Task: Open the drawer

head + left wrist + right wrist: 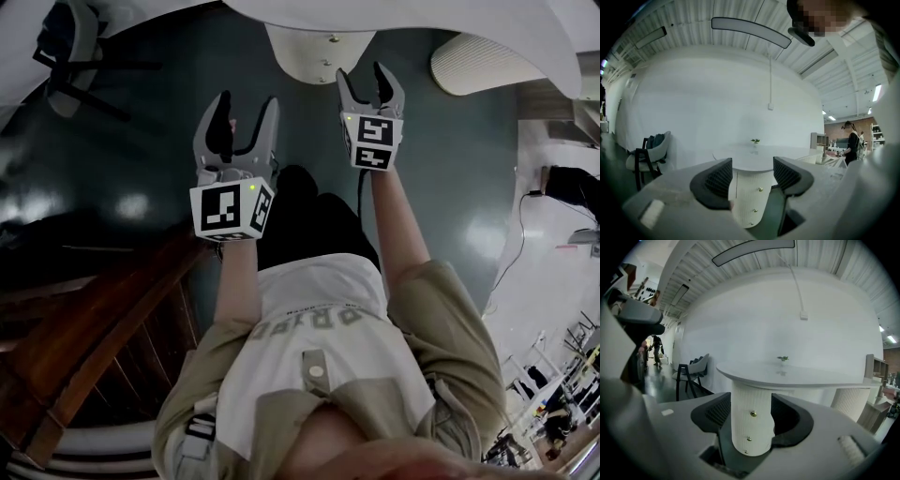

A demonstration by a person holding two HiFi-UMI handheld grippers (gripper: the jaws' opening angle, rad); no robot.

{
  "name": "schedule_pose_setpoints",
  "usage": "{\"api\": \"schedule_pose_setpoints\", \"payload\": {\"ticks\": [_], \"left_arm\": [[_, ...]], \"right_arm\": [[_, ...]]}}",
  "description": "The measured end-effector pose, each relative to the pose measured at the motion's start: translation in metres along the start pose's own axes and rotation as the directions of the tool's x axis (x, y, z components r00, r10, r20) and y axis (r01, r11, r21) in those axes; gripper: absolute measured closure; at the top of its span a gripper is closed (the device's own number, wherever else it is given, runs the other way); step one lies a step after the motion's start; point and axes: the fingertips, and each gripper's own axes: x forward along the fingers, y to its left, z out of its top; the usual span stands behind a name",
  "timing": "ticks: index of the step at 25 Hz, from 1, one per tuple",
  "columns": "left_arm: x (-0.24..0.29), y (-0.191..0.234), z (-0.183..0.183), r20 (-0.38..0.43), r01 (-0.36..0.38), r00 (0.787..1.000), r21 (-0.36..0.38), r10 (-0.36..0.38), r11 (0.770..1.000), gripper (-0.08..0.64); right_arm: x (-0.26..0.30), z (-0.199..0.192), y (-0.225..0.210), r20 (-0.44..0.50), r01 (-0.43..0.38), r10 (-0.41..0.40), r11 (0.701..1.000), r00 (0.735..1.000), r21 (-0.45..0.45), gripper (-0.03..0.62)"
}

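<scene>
A white ribbed drawer pedestal (314, 52) stands under a white table top (469, 19), some way ahead of both grippers. Its drawer fronts carry small brass knobs (753, 414), one above the other, and all look closed. My right gripper (362, 73) is open, and in the right gripper view the pedestal (750, 427) shows between its pads (717, 412) at a distance. My left gripper (247, 103) is open too, nearer my body. In the left gripper view the pedestal (749, 199) and a knob (761, 189) appear between the jaws, far off. Neither gripper touches anything.
Dark wooden furniture (94, 347) lies at my lower left. A chair (70, 47) stands at the far left, seen also as a chair (693, 373) in the right gripper view. A second ribbed pedestal (469, 66) is to the right. A person (853, 140) stands far off.
</scene>
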Motion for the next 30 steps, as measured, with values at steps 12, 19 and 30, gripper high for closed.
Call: {"api": "schedule_pose_setpoints", "payload": {"ticks": [12, 19, 30], "left_arm": [[0.035, 0.04, -0.083, -0.032, -0.009, 0.999, -0.012, 0.008, 1.0, 0.285], [0.051, 0.054, -0.094, -0.046, -0.019, 0.999, -0.029, 0.018, 0.999, 0.285], [0.071, 0.069, -0.093, -0.031, -0.022, 0.999, -0.045, 0.02, 0.999, 0.285]], "right_arm": [[0.123, -0.096, 0.006, -0.082, 0.025, -0.029, 0.998, 0.996, -0.053, 0.322], [0.167, -0.109, 0.001, -0.106, 0.046, -0.048, 0.999, 0.993, -0.017, 0.341], [0.191, -0.121, 0.002, -0.126, 0.093, -0.093, 0.996, 0.988, -0.011, 0.388]]}}
